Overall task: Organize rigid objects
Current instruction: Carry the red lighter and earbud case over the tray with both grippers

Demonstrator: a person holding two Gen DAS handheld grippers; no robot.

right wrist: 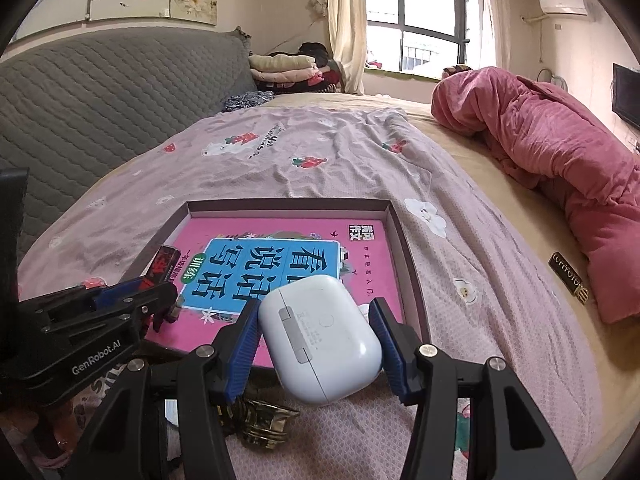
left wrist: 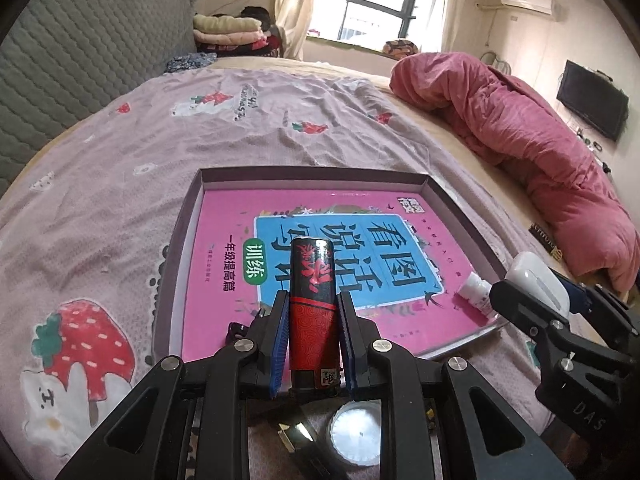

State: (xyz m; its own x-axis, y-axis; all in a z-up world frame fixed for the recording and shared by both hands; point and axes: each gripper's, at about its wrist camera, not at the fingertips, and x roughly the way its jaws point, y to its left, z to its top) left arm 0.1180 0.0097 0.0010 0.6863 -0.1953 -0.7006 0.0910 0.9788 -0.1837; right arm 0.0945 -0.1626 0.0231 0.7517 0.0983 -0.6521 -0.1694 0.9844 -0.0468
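My left gripper [left wrist: 313, 308] is shut on a red and black lighter [left wrist: 313, 300] and holds it upright over the near edge of a shallow box lid [left wrist: 176, 240]. A pink book [left wrist: 340, 248] lies in the lid. My right gripper [right wrist: 316, 324] is shut on a white earbuds case [right wrist: 320, 336] above the lid's near right corner; the case also shows in the left wrist view [left wrist: 540, 276]. A small white bottle [left wrist: 476, 290] lies in the lid's right corner. The lighter [right wrist: 164, 264] and the left gripper [right wrist: 120, 296] show at left in the right wrist view.
The lid [right wrist: 404, 240] rests on a pink strawberry-print sheet [left wrist: 200, 140] over a bed. A rolled pink quilt [left wrist: 540, 140] lies at right, a grey headboard [left wrist: 80, 60] at left. A round white disc [left wrist: 356, 434] and a gold object [right wrist: 264, 424] lie below the grippers.
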